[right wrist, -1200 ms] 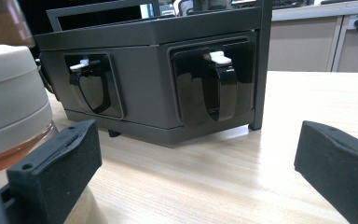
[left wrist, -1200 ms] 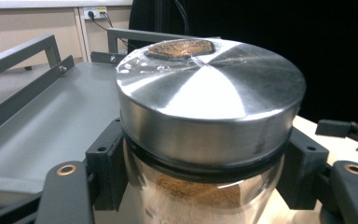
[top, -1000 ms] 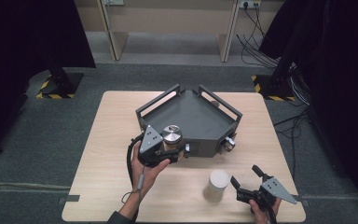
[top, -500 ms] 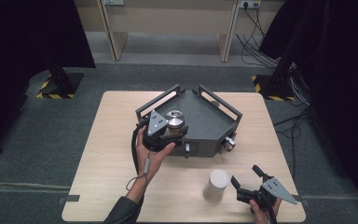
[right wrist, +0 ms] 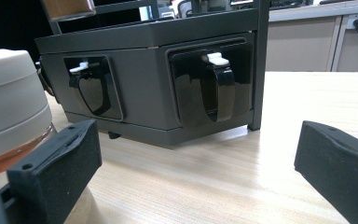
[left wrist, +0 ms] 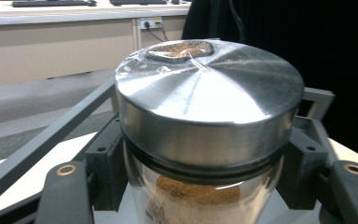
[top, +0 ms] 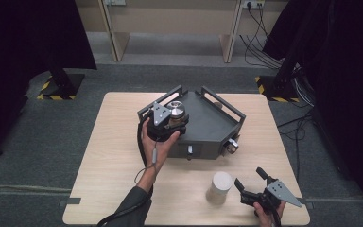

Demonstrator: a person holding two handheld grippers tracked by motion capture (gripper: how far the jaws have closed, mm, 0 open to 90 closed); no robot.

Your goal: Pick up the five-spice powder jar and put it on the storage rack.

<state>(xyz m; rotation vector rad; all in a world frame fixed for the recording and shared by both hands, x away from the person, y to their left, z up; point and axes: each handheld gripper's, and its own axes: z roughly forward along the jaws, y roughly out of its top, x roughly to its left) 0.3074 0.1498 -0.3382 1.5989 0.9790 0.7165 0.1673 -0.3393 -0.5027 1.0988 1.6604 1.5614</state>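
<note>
Near edge of light wooden tabletop point(top: 104, 189): right gripper point(top: 254, 182) rests w/ jaws spread, holding nothing, just beside white-lidded jar point(top: 220, 187). Farther: left gripper point(top: 174, 124) w/ jaws pinching glass jar w/ round steel lid point(left wrist: 205, 107), brown powder inside, over left part of dark grey metal tray-box point(top: 208, 124).

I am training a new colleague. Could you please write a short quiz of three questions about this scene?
1. True or false: the left gripper holds a jar with a metal lid over the grey rack.
2. Which jar stands on the table beside the right gripper? A: white-lidded jar. B: blue-lidded jar.
3. The right gripper is ____ (open/shut).

Key: 1 true; 2 A; 3 open.
</note>
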